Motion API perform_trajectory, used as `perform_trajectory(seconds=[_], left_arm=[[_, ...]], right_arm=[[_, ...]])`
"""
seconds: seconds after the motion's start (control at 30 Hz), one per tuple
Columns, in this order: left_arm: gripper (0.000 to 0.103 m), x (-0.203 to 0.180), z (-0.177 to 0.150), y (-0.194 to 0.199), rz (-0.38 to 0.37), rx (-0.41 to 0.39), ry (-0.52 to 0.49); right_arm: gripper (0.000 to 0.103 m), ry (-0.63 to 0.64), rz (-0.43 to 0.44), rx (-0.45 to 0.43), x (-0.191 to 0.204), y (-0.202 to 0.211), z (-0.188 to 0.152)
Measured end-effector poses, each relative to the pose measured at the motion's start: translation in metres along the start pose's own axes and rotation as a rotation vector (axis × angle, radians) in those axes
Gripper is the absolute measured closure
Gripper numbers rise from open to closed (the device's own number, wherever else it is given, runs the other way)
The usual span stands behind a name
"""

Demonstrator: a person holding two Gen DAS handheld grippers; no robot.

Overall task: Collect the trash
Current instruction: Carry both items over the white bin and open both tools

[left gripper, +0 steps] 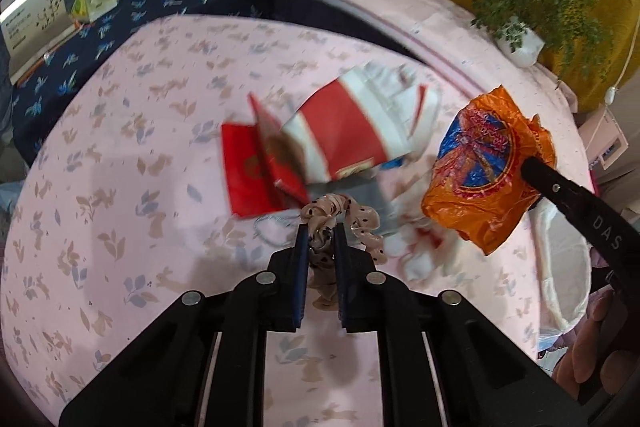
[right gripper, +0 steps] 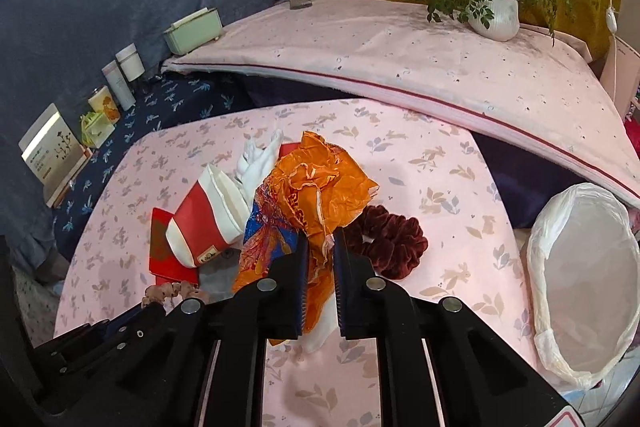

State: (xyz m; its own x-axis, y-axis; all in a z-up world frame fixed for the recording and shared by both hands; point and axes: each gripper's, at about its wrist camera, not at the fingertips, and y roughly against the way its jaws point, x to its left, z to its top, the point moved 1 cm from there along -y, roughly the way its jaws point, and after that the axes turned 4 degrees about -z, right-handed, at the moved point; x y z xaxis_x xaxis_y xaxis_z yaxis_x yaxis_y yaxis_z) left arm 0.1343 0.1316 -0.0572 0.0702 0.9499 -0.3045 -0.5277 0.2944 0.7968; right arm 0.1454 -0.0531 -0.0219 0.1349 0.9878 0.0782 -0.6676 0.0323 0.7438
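Right wrist view: my right gripper is clamped on the orange wrapper, lifted above the bed; the lined bin sits off its right edge, so I judge the carry goes rightward. Only this view shows the maroon scrunchie. My left gripper pinches the beige polka-dot scrunchie; beyond lies the red-and-white packet.
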Motion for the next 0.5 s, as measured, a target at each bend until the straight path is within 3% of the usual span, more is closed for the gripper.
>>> perform_trajectory(seconds=[0.2, 0.5], left_arm=[[0.092, -0.047, 0.022, 0.024, -0.068, -0.055, -0.064], [0.092, -0.142, 0.035, 0.037, -0.164, -0.088, -0.197]], right_arm=[[0.092, -0.016, -0.042, -0.080, -0.026, 0.035, 0.017], [0.092, -0.087, -0.146, -0.159, -0.098, 0.078, 0.024]])
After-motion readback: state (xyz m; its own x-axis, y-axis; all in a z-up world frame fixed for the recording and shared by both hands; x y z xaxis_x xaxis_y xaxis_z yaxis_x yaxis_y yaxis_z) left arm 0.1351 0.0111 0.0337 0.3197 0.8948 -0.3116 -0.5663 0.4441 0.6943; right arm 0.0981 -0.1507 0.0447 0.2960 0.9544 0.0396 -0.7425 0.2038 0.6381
